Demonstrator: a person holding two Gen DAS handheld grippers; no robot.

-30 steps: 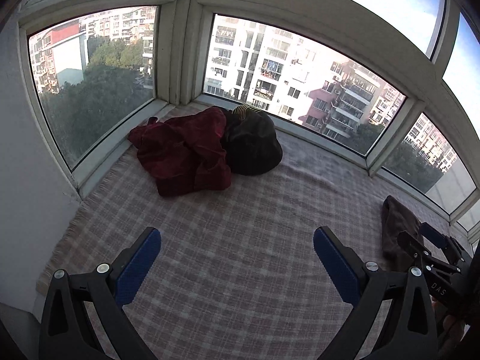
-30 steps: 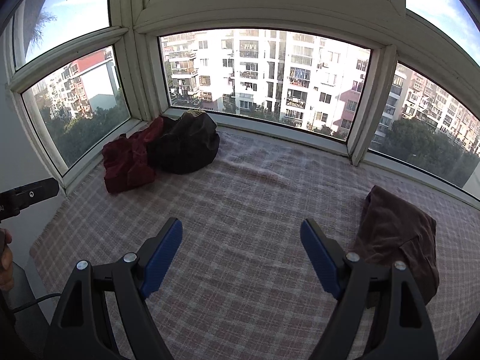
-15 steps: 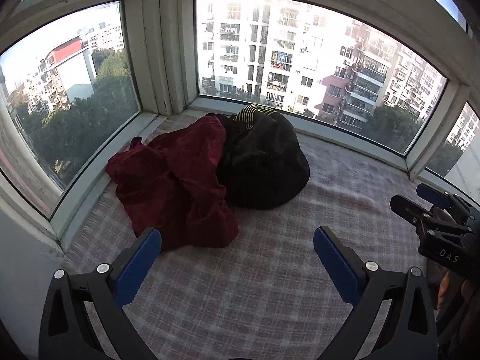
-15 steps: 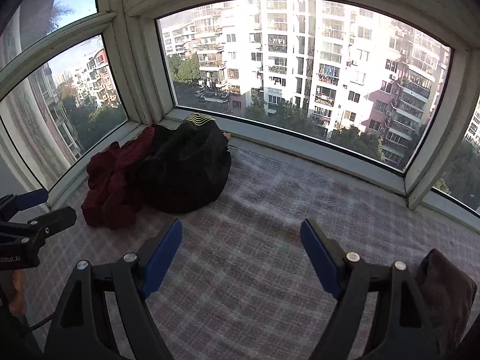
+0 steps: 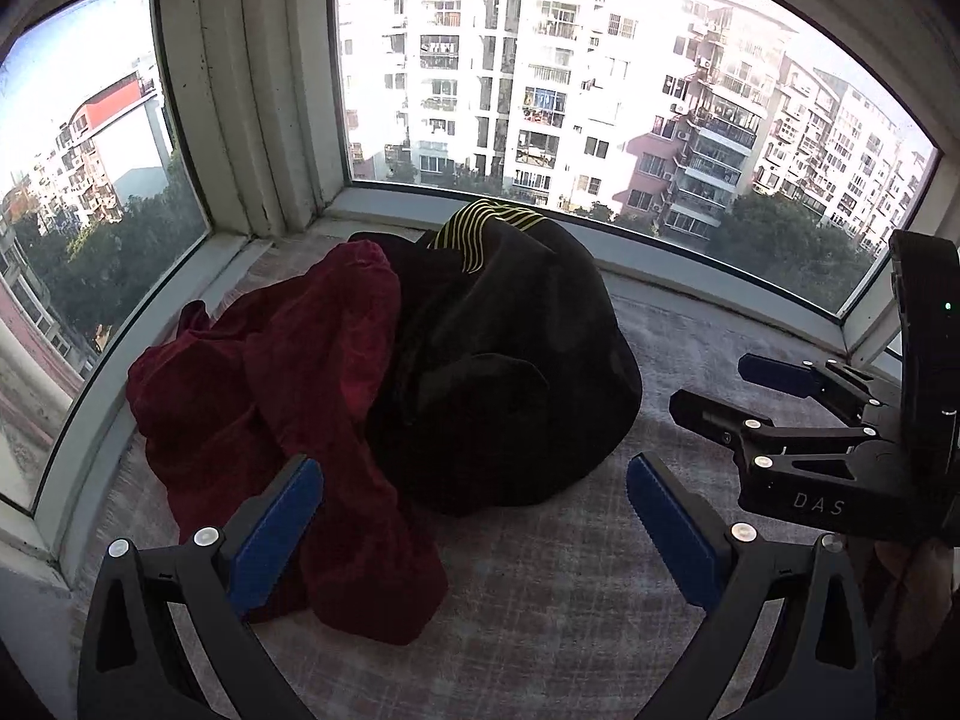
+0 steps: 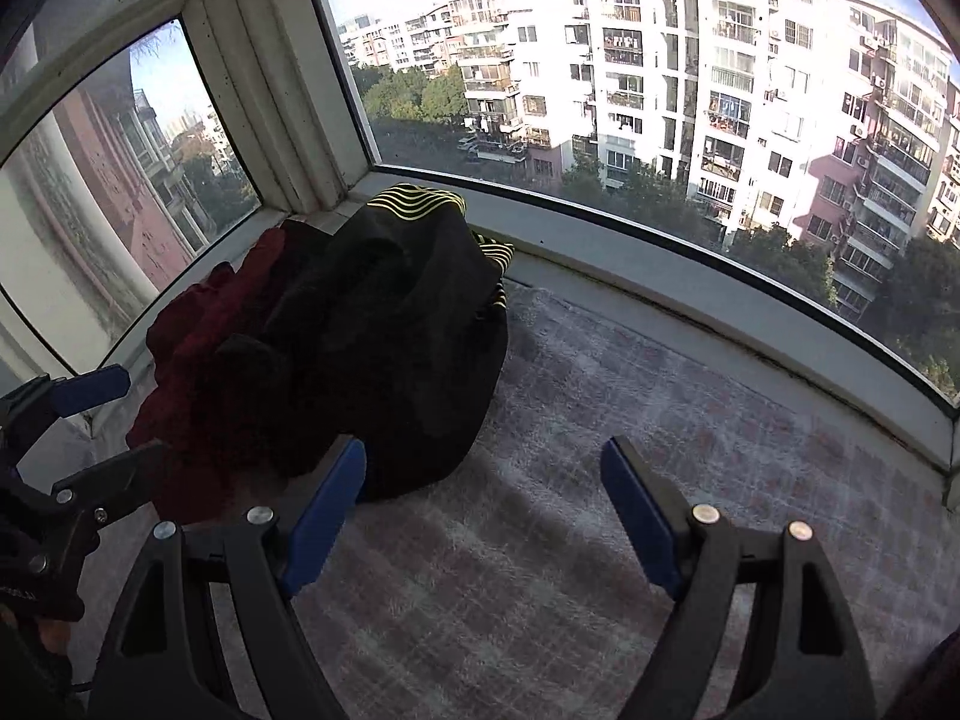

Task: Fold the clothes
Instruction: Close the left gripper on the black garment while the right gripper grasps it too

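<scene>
A crumpled dark red garment (image 5: 270, 408) and a black garment with yellow stripes (image 5: 510, 372) lie heaped together in the window corner. My left gripper (image 5: 474, 468) is open just in front of the pile, its left finger over the red cloth, holding nothing. In the right wrist view the black garment (image 6: 384, 348) partly hides the red garment (image 6: 198, 348). My right gripper (image 6: 480, 450) is open and empty, its left finger at the black garment's near edge. Each gripper shows in the other's view: the right gripper (image 5: 711, 384), the left gripper (image 6: 138, 414).
A plaid blanket (image 5: 540, 600) covers the bay window seat, also seen as the blanket (image 6: 660, 420). Glass panes and a white window frame (image 5: 264, 120) close in the corner behind the pile. A low sill (image 6: 720, 306) runs along the back.
Both grippers have moved forward and left, close up to the clothes pile. The brown garment on the right has dropped out of view. Both stay open.
</scene>
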